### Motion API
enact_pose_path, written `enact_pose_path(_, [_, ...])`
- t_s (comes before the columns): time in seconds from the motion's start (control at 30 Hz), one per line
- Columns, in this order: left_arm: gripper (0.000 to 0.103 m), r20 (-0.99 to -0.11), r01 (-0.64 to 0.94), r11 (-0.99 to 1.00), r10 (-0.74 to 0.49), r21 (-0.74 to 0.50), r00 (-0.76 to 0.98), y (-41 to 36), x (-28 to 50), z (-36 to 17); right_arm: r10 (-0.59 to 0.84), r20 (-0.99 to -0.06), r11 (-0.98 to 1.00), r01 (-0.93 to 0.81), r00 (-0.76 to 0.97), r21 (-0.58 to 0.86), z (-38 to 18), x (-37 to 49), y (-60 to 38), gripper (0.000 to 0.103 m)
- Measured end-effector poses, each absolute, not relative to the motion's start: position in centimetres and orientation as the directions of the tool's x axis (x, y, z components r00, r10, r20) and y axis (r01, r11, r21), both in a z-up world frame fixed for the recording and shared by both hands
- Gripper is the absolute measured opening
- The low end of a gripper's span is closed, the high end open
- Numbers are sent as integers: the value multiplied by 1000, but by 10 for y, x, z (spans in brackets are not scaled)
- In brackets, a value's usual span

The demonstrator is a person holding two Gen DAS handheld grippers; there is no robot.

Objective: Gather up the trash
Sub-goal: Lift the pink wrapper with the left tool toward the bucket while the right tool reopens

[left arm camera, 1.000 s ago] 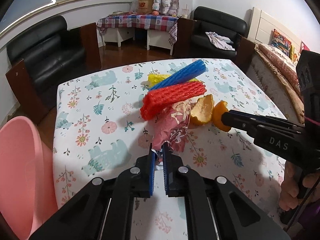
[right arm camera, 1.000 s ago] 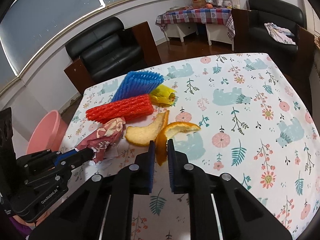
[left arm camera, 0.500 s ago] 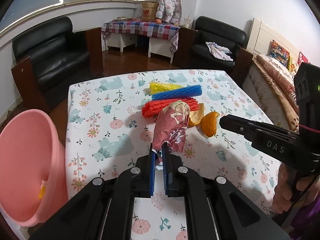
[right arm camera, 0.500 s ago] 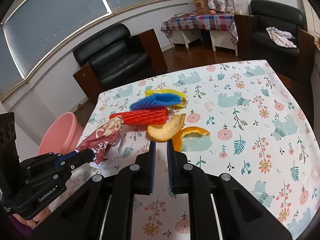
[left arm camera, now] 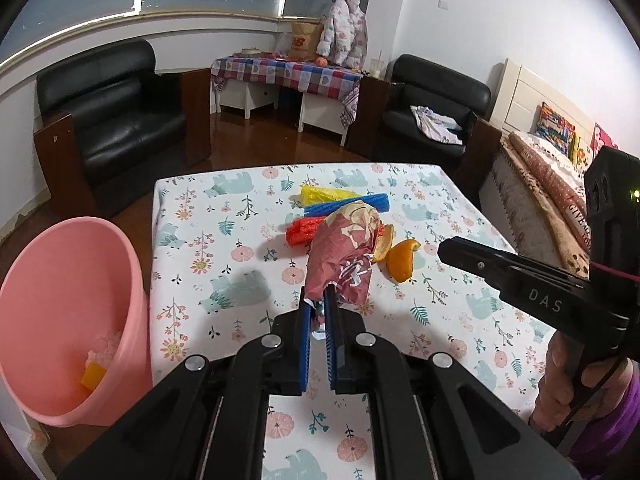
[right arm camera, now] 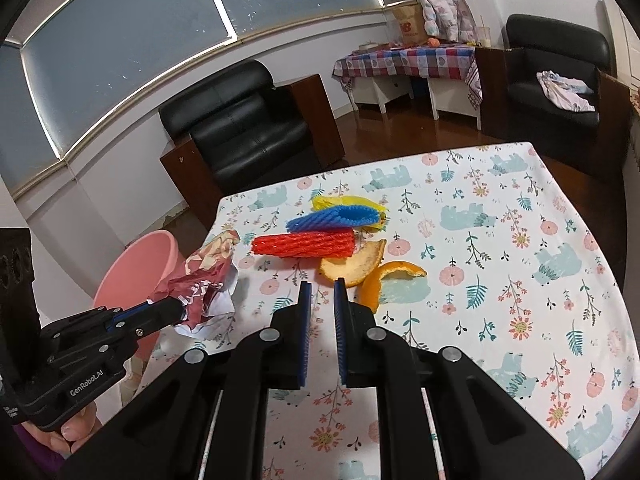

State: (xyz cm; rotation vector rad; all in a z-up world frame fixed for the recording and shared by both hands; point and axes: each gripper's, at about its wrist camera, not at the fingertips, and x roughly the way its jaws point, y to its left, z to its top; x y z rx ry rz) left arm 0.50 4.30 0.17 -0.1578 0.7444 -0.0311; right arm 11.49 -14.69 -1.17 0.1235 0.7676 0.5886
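My left gripper [left arm camera: 317, 300] is shut on a crumpled red wrapper [left arm camera: 344, 252] and holds it above the table; the wrapper also shows in the right wrist view [right arm camera: 204, 276]. My right gripper [right arm camera: 320, 286] is empty, its jaws a narrow gap apart, above the table short of two orange peels [right arm camera: 352, 264] [right arm camera: 390, 278]. Behind them lie a red foam net [right arm camera: 304, 244], a blue foam net [right arm camera: 334, 216] and a yellow one [right arm camera: 344, 201]. A pink bin [left arm camera: 60, 320] stands left of the table with some trash inside.
The table wears a floral cloth [right arm camera: 520, 264]. A black sofa [left arm camera: 112, 128] and an armchair [left arm camera: 436, 108] stand beyond it, and a bed [left arm camera: 552, 184] is on the right. A checked side table [left arm camera: 288, 76] stands at the back wall.
Both grippers have risen and pulled back from the table. The left one lifted the red wrapper off the pile. The right one let go of the orange peel, which now lies on the cloth.
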Motion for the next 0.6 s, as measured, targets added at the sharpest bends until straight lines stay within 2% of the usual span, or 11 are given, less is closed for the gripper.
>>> enact_pose_path(0.6, [6,-630,-70,983,-53,-169,775,55,-22,22,560,-573,823,-483,599,299,11,93,-148,12])
